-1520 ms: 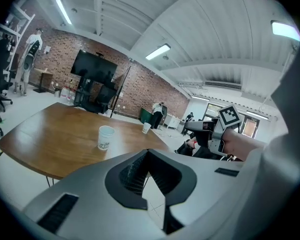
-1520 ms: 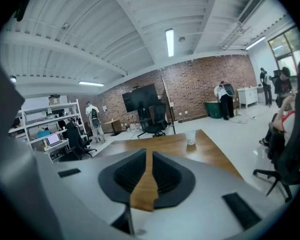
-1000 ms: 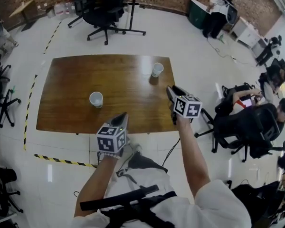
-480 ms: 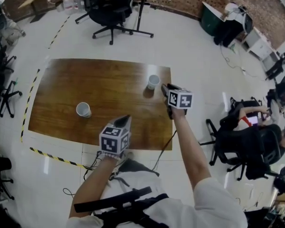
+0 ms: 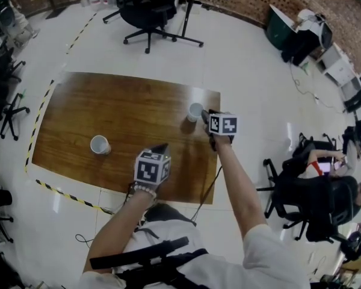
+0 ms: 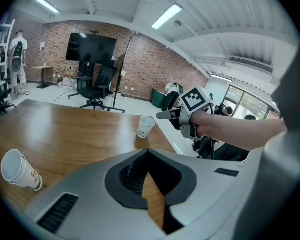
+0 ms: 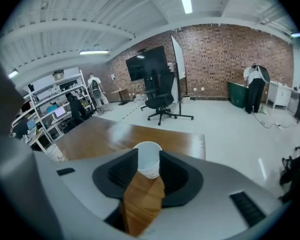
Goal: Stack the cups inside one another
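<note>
On the brown rectangular wooden table (image 5: pixel 126 116), one white paper cup (image 5: pixel 195 111) stands near the far right corner. A second white paper cup (image 5: pixel 99 144) sits front left, well apart from it. The right gripper (image 5: pixel 203 115) is just right of the first cup, which stands between its parted jaws. The left gripper (image 5: pixel 161 147) hangs over the table's front, between the cups.

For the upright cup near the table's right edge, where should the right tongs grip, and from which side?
Grip the cup across its side wall, just under the rim, coming in level from the person's side. It stands mouth-up and tapers downward, so a high hold likely won't slip. The right tongs face it, open.
</note>
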